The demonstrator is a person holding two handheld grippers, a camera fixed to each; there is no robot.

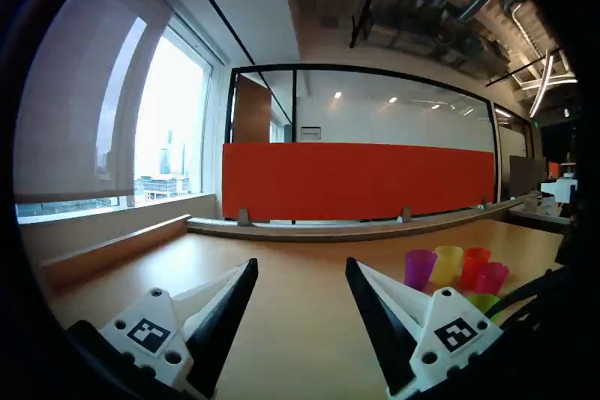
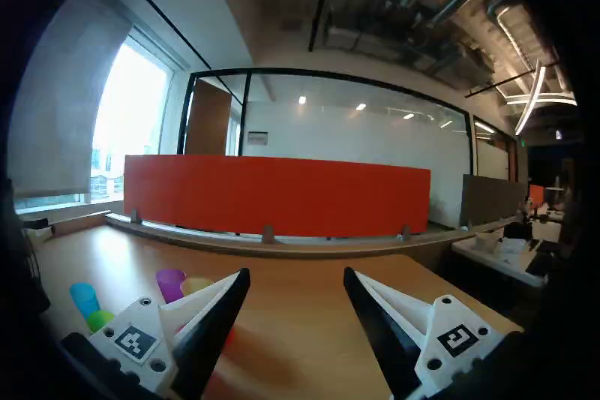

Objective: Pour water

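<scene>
In the left gripper view, the left gripper (image 1: pixel 300 302) hangs low over the worktop (image 1: pixel 300 250). Its jaws are spread wide, with nothing between them. The plastic cups (image 1: pixel 450 265), the things of the task, stand close together on the worktop, to the right of the right finger. They are purple, yellow, red and pink, and a green one is half hidden behind the finger. They look light and they are packed tight, so I judge that jaws coming in for one cup may knock its neighbours over. Whether any cup holds water I cannot tell; if one does, a hard squeeze may spill it. The worktop is pale, smooth wood, so a pushed cup may slide easily. Behind it stand an orange screen (image 1: pixel 360 181) and a glass wall, with a bright window (image 1: pixel 169 137) on the left.

In the right gripper view, the right gripper (image 2: pixel 296 310) is also released and empty. Here the cups are on its left. A blue cup (image 2: pixel 84 299) and a green one stand a little apart from the purple and the yellow, which are just behind the left finger. This finger covers part of the group, so an approach from here is half blind. Another desk (image 2: pixel 502 250) stands to the right.
</scene>
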